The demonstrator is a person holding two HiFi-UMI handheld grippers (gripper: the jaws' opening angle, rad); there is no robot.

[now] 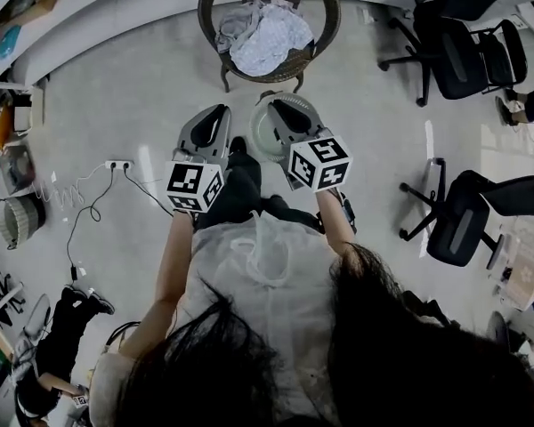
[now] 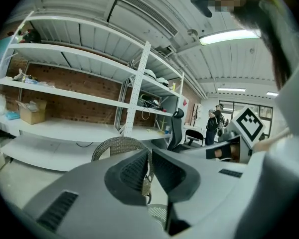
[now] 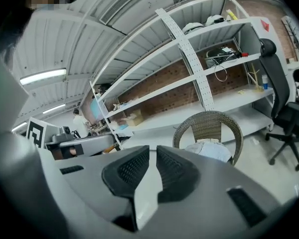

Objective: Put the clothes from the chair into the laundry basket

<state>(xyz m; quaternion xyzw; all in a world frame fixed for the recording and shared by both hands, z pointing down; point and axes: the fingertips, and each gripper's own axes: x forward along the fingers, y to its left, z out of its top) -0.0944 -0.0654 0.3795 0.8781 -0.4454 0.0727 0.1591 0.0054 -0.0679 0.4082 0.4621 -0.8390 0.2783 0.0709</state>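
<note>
A wicker chair [image 1: 269,27] stands ahead of me, and a heap of pale blue and white clothes [image 1: 265,36] lies on its seat. The right gripper view shows the same chair [image 3: 209,128] and clothes [image 3: 209,151] beyond the jaws. A round pale laundry basket [image 1: 261,137] sits on the floor, half hidden under my right gripper [image 1: 276,103]. That gripper [image 3: 153,149] is shut and holds nothing. Beside it, my left gripper [image 1: 221,109] is also shut and empty [image 2: 150,152], pointing at the chair [image 2: 114,146]. Both are well short of the clothes.
Two black office chairs [image 1: 463,52] [image 1: 467,216] stand to the right. A power strip with cables [image 1: 116,165] lies on the floor at the left. White shelving [image 2: 89,98] runs behind the chair. A person [image 2: 212,126] stands far back.
</note>
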